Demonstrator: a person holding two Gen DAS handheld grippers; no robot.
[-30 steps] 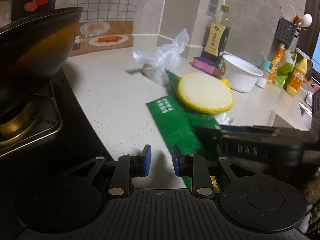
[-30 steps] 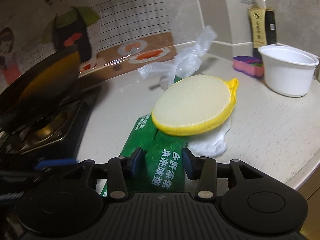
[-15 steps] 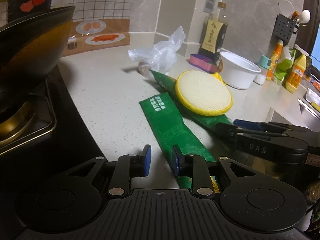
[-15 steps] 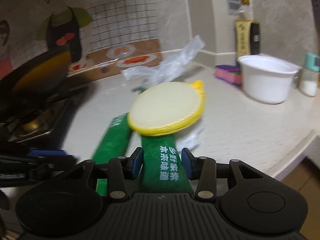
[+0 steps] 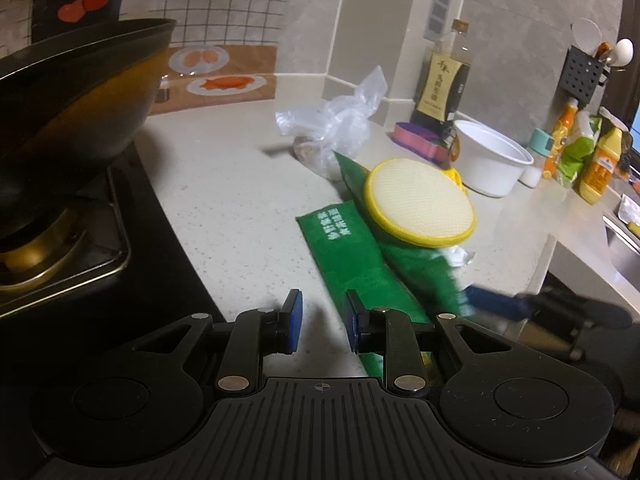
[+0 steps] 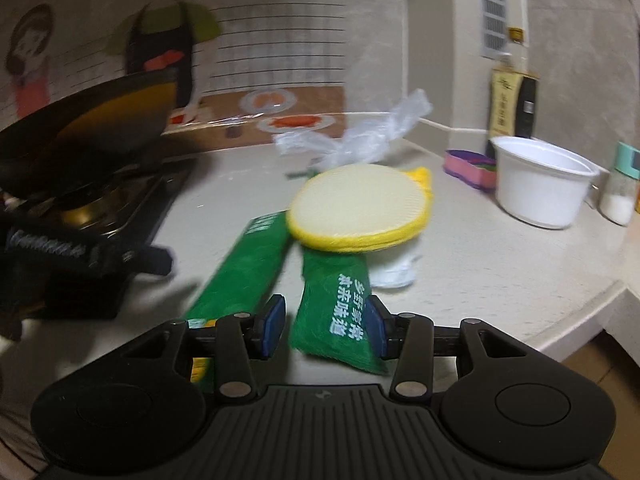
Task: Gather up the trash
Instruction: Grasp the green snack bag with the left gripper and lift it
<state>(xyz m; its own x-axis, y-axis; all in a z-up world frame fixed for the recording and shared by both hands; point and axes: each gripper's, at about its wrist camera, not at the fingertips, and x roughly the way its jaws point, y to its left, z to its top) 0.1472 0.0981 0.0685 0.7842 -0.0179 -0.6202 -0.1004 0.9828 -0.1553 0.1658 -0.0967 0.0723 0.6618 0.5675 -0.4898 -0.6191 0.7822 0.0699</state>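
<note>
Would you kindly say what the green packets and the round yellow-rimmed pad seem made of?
Green packets: probably thin plastic film, creased, with printed white characters. Round pad: likely sponge under pale mesh fabric, judging by its woven texture and thick yellow edge.

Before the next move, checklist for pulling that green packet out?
1. Packet between the right hand-held gripper pads: ok.
2. Pads clamped on it: cannot tell, blurred.
3. Sponge off the packet: not ok, it rests on top.
4. Left hand-held gripper free: ok, open and empty.
5. Second packet lying apart on the counter: ok.
</note>
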